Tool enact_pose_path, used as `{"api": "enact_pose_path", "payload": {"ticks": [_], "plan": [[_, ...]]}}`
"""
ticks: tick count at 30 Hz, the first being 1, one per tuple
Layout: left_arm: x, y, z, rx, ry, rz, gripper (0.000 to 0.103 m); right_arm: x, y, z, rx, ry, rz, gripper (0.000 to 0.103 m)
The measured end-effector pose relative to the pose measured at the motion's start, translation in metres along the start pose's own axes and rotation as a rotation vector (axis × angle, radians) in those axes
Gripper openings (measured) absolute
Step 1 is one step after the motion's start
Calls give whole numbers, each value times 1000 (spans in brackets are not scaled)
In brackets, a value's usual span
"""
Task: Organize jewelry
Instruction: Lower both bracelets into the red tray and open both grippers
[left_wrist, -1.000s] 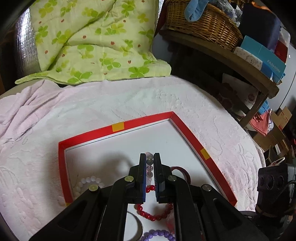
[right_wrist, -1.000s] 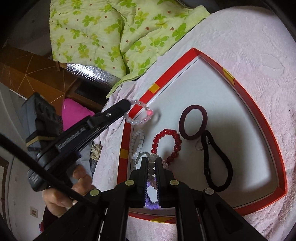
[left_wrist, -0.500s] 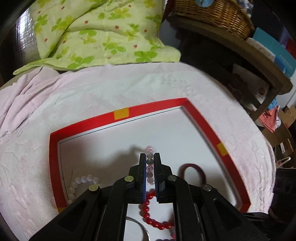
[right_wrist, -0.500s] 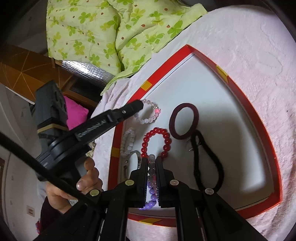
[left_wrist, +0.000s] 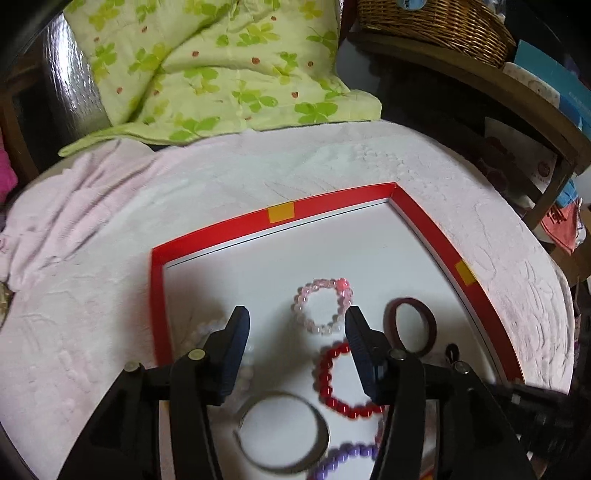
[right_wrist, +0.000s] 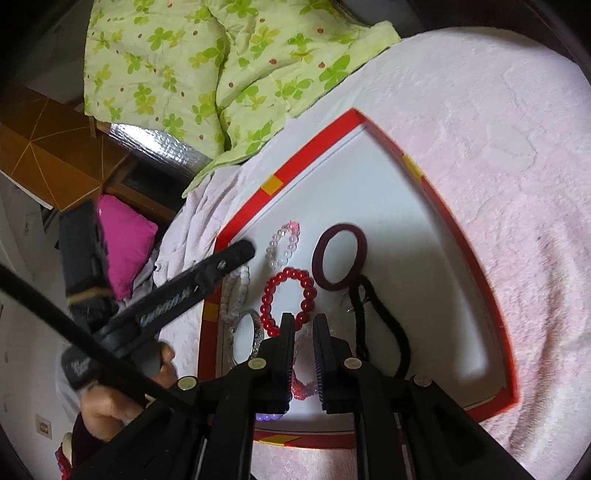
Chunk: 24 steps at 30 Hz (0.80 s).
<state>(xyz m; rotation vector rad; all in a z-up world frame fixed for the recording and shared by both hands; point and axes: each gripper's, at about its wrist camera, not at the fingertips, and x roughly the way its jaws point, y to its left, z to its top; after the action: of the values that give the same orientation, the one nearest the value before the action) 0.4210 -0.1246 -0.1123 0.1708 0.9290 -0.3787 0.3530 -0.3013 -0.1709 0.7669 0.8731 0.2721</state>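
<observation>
A red-rimmed white tray (left_wrist: 325, 201) (right_wrist: 461, 229) lies on a pink cloth. My left gripper (left_wrist: 295, 317) is open just above a pale pink bead bracelet (left_wrist: 325, 306) (right_wrist: 282, 245) that lies flat on the tray. A red bead bracelet (left_wrist: 343, 380) (right_wrist: 288, 299), a maroon hair tie (left_wrist: 410, 325) (right_wrist: 340, 256), a silver bangle (left_wrist: 282, 430) (right_wrist: 245, 338), a white bead bracelet (right_wrist: 236, 291), a black cord (right_wrist: 384, 325) and a purple bead bracelet (left_wrist: 345, 456) lie there too. My right gripper (right_wrist: 304, 319) is slightly open over a pink beaded piece (right_wrist: 303, 387).
A green clover-print quilt (left_wrist: 221, 70) lies beyond the cloth. A wooden shelf with a wicker basket (left_wrist: 436, 22) and boxes stands at the right. A magenta cushion (right_wrist: 123, 240) sits beside the bed at the left.
My left gripper opened and let go of the pale pink bracelet, which now lies on the tray. My right gripper opened a little and the beads it held sit lower between its fingers.
</observation>
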Motion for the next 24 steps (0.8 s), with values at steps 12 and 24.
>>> {"api": "enact_pose_path", "payload": {"ticks": [12,24], "plan": [[-98,-1,-72,-41,-111,190,78,-44,2,0,-44,-68,-74,35],[-204,-28,-145,-46,-241,353,82,-96,40,-36,-269,-180,-258,49]]}}
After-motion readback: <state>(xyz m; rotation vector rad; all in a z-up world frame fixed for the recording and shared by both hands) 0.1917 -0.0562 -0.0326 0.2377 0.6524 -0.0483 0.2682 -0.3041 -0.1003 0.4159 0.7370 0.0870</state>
